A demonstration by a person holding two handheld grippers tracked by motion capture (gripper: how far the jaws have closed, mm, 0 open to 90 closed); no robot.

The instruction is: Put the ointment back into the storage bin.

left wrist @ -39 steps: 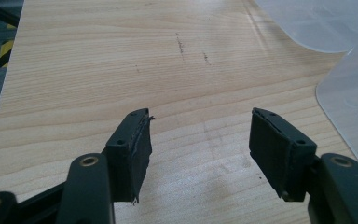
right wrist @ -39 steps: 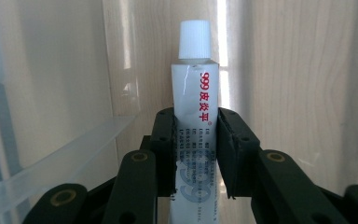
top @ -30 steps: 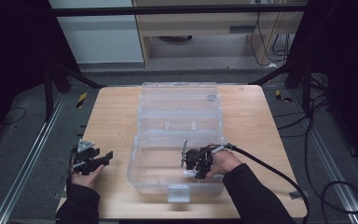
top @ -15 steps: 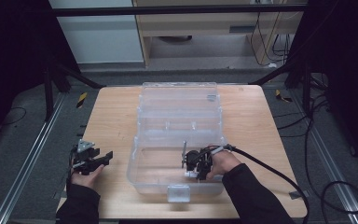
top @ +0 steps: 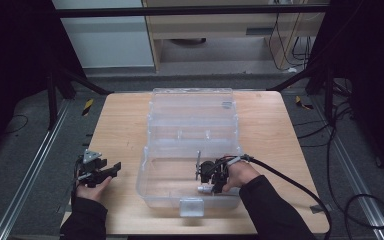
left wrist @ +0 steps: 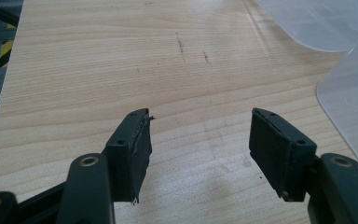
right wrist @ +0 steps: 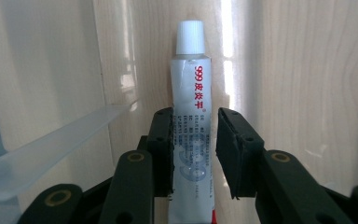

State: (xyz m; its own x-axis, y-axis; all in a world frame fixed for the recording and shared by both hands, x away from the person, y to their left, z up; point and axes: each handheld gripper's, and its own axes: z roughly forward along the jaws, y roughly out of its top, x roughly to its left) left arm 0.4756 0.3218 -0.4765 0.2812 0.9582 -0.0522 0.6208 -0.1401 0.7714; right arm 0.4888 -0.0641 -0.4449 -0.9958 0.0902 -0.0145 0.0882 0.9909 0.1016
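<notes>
A pale wooden counter (top: 120,130) stood on a grey carpeted floor (top: 25,150), its grain marked by a few dark scuffs in the left gripper view. Metal rails (top: 27,175) ran along the floor on both sides, and black cables (top: 350,145) trailed over the carpet at the right. Black frame bars (top: 190,10) crossed overhead, with dark curtains at each side. Behind stood a white cabinet (top: 105,40) and a light wooden unit (top: 220,25). Yellow-and-black striped tape (top: 87,106) marked the floor.

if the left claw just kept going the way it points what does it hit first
Probably nothing at first: ahead of the open left claw is bare wooden table. The clear plastic box sits off to one side; depth is unclear.
</notes>
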